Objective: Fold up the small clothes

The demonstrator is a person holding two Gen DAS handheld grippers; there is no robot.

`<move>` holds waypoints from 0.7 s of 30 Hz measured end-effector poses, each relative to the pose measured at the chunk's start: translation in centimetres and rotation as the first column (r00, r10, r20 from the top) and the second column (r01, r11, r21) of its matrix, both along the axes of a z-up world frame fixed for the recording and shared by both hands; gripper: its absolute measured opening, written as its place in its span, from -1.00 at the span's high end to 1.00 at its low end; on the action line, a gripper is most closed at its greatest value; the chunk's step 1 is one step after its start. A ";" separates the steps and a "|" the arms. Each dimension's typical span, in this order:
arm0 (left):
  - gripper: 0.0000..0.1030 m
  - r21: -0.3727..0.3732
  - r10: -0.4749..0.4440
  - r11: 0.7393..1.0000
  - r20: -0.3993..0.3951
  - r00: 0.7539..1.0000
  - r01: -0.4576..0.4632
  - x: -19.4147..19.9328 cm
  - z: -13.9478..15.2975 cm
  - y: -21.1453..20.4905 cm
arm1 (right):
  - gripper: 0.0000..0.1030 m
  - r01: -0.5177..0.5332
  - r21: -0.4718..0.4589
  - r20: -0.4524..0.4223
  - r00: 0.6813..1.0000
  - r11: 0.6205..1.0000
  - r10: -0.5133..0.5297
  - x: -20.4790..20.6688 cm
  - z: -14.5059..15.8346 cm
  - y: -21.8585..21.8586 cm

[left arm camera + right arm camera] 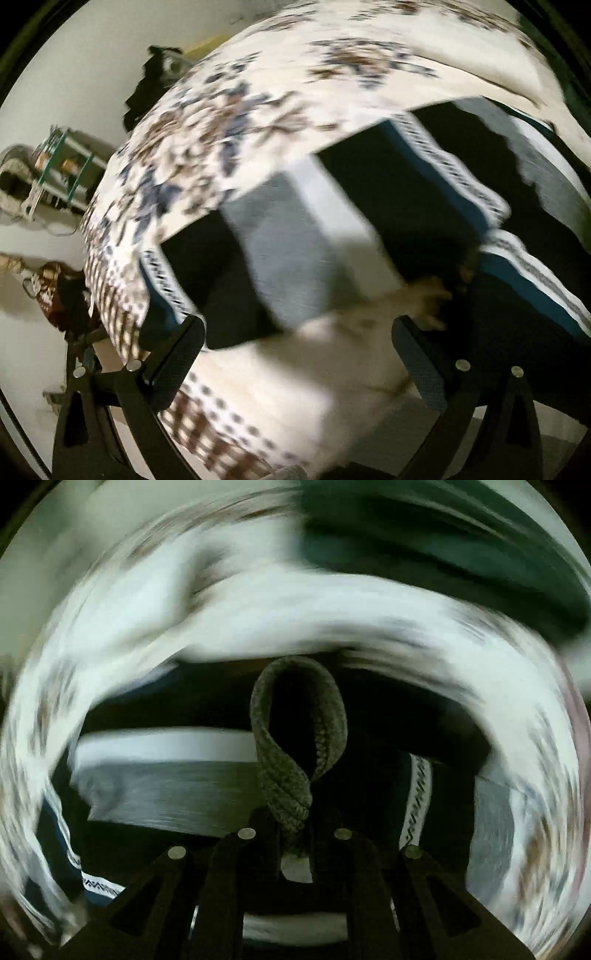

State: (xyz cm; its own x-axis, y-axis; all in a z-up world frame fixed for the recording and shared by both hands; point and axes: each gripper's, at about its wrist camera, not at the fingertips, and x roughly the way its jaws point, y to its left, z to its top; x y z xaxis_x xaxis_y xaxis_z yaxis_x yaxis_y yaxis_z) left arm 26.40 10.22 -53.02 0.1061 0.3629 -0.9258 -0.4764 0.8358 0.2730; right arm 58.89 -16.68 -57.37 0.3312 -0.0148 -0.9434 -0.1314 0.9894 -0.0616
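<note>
A small garment (288,240) with black, grey and white bands and a teal patterned trim lies spread on a floral bedsheet (221,110). My left gripper (295,347) hovers over its near edge. The gripper is open, its fingers (184,343) are wide apart, and nothing is between them. A blurred tan shape (424,295) sits at the garment's dark part; I cannot tell what it is. In the right wrist view my right gripper (295,830) is shut on a dark ribbed edge (291,775) of the garment (166,786), which stands up in a loop.
The bed's edge curves down the left of the left wrist view, with pale floor (37,92) beyond it. A teal-framed rack (62,166), a dark bag (55,291) and a black item (155,74) stand off the bed. A blurred dark green mass (443,554) lies beyond the sheet (295,620).
</note>
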 end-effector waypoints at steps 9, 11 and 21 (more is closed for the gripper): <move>-1.00 -0.024 0.097 0.995 0.013 0.995 -0.096 -1.5 -1.4 7.5 | 0.79 -0.280 -0.113 -0.046 0.960 0.953 0.276 -0.3 -4.4 17.0; -1.00 -0.037 0.116 0.993 0.009 0.993 -0.116 -1.8 -1.7 8.7 | 0.71 -0.280 -0.092 -0.091 0.958 0.956 0.272 0.2 -5.1 16.0; -1.00 -0.284 0.330 0.913 0.091 0.940 -0.293 -7.9 0.3 17.8 | -0.40 0.099 0.294 -0.252 0.967 0.951 -0.023 -4.0 1.2 1.8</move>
State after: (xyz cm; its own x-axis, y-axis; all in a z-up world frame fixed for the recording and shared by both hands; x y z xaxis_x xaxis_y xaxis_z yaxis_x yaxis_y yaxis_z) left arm 18.50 28.04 -52.77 0.1566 0.1440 -0.9771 -0.7407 0.6715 -0.0197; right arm 54.89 -14.92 -56.15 0.0994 0.2700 -0.9577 -0.0431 0.9627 0.2670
